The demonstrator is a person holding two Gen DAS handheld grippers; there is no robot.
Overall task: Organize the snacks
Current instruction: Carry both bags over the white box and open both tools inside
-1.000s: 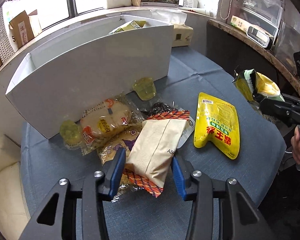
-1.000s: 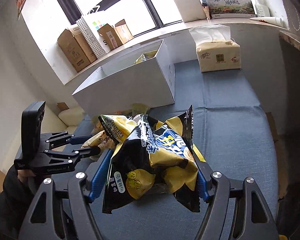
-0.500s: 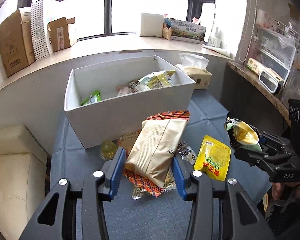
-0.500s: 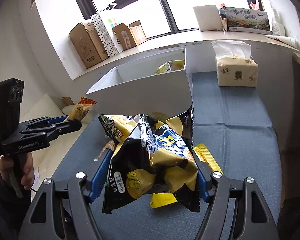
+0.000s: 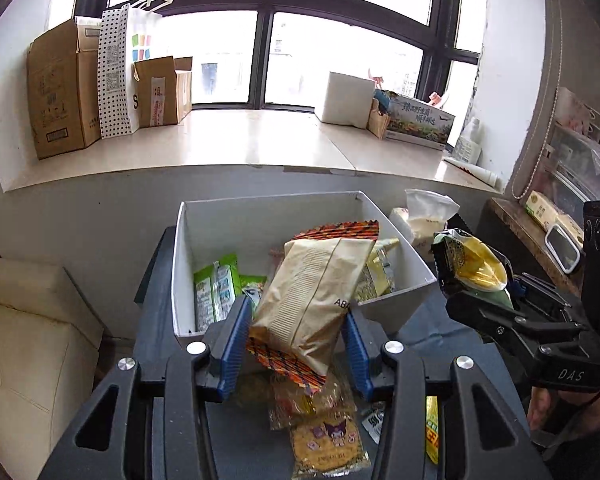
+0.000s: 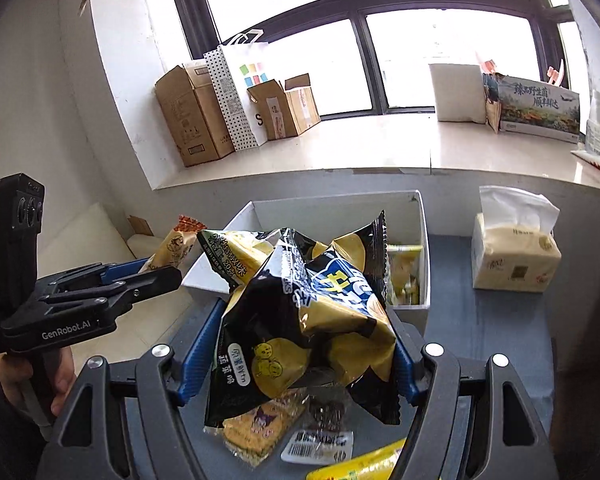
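My left gripper (image 5: 294,340) is shut on a beige snack packet (image 5: 314,298) with orange zigzag ends, held up in front of the white storage box (image 5: 396,308). Inside the box lie green packets (image 5: 216,284) and a yellow packet (image 5: 374,280). My right gripper (image 6: 296,352) is shut on a black and yellow chip bag (image 6: 308,312), also lifted near the box (image 6: 424,240). In the left wrist view the right gripper (image 5: 480,280) appears at the right with its chip bag (image 5: 470,264); in the right wrist view the left gripper (image 6: 156,270) appears at the left.
Loose snacks lie on the blue table below: a purple-character cracker packet (image 5: 326,440), a yellow pouch (image 5: 432,428), a small dark sachet (image 6: 326,410). A tissue box (image 6: 514,256) stands right of the box. Cardboard boxes (image 5: 60,88) line the windowsill. A cream cushion (image 5: 28,344) lies at the left.
Both grippers have risen with their packets from table level and now look down into the white box. The loose snacks have dropped below the fingers in both views.
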